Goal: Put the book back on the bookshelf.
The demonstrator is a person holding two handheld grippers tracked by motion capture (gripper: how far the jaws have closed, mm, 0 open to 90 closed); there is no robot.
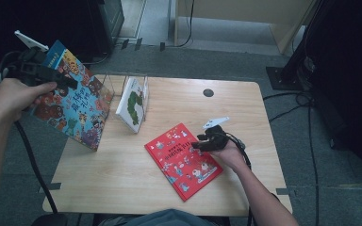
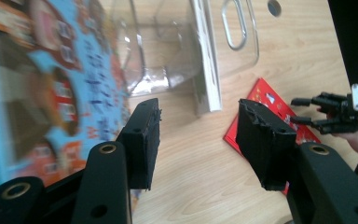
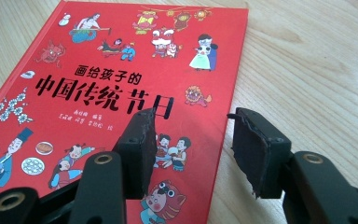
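From the high view, the left gripper (image 1: pixel 52 77) hangs by the blue book (image 1: pixel 73 101) leaning at the table's (image 1: pixel 122 174) left edge; a white book (image 1: pixel 133 103) stands in a clear rack (image 1: pixel 113 84).

In the left gripper view, jaws apart, nothing between.

In the right gripper view, the right gripper (image 3: pixel 191 149) is open over the red book's (image 3: pixel 98 70) edge.

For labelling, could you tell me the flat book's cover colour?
Red book, best in the right gripper view.
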